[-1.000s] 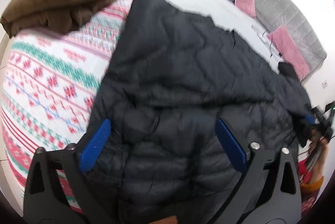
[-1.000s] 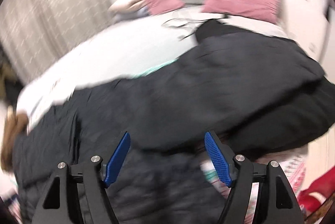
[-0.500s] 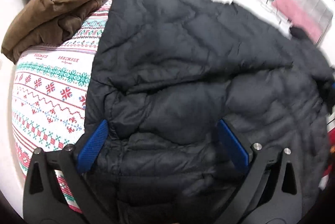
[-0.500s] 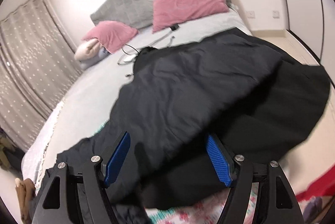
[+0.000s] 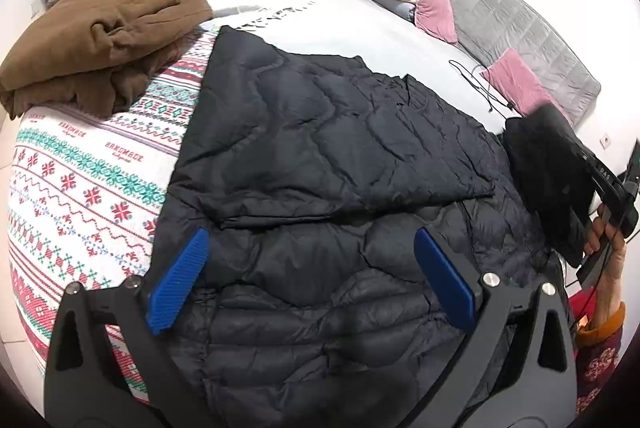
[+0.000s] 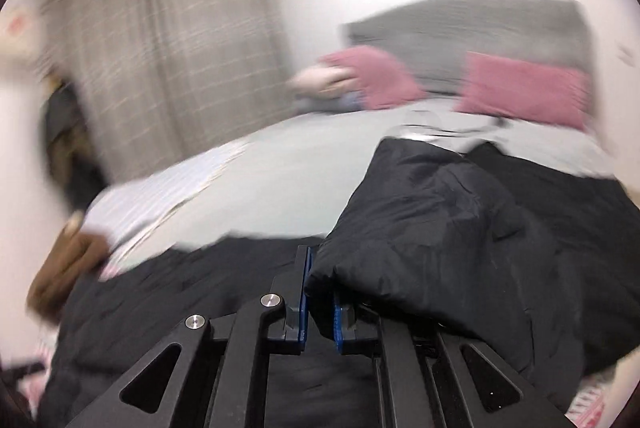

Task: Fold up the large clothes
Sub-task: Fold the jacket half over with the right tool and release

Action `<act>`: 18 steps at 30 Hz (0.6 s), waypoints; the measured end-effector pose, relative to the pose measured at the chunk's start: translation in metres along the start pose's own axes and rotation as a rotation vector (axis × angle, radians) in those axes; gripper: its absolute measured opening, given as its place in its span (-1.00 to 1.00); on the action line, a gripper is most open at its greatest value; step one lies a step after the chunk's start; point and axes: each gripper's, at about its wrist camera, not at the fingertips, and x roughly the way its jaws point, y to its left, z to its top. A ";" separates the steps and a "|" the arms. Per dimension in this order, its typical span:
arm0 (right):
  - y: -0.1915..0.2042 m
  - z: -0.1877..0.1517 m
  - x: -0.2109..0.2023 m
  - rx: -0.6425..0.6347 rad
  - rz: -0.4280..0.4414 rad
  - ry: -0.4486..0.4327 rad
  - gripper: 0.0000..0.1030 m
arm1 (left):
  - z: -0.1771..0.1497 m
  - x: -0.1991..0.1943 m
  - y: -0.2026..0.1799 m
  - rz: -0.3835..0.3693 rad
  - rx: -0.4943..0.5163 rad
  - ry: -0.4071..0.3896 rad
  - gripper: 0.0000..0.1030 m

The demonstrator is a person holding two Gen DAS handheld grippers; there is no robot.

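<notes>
Since a second ago my right tongs [image 6: 318, 302] snapped shut on the black puffer jacket's [image 5: 340, 156] right edge on the bed [image 5: 360, 28]; left tongs [image 5: 312, 280] hover wide over its near part. Mid-fold; next, carry that edge left across.

My right wrist view is smeared: the patterned curtain [image 6: 168, 68], the two pink pillows [image 6: 524, 90] and a brown heap [image 6: 64, 264] at the left edge are all soft. The black quilted puffer jacket [image 6: 460, 228] bunches over my right gripper [image 6: 320, 292], hiding its blue pads' tips. On the left view, the jacket's lower hem runs behind my left gripper [image 5: 312, 280].
</notes>
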 end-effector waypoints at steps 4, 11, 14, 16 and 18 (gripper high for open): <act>0.079 -0.033 0.025 -0.195 0.153 0.161 -0.81 | -0.002 0.001 -0.003 0.006 0.014 0.008 0.98; 0.107 -0.107 0.091 -0.280 0.168 0.527 -0.33 | -0.002 -0.010 -0.021 0.015 0.071 0.003 0.98; 0.092 -0.087 0.074 -0.167 0.249 0.549 0.11 | 0.004 -0.019 -0.035 0.004 0.106 -0.008 0.98; 0.083 -0.074 0.055 -0.113 0.309 0.525 0.20 | 0.009 -0.021 -0.044 -0.008 0.116 -0.010 0.98; 0.072 -0.061 0.042 -0.080 0.319 0.497 0.21 | 0.016 -0.023 -0.053 -0.016 0.133 -0.014 0.98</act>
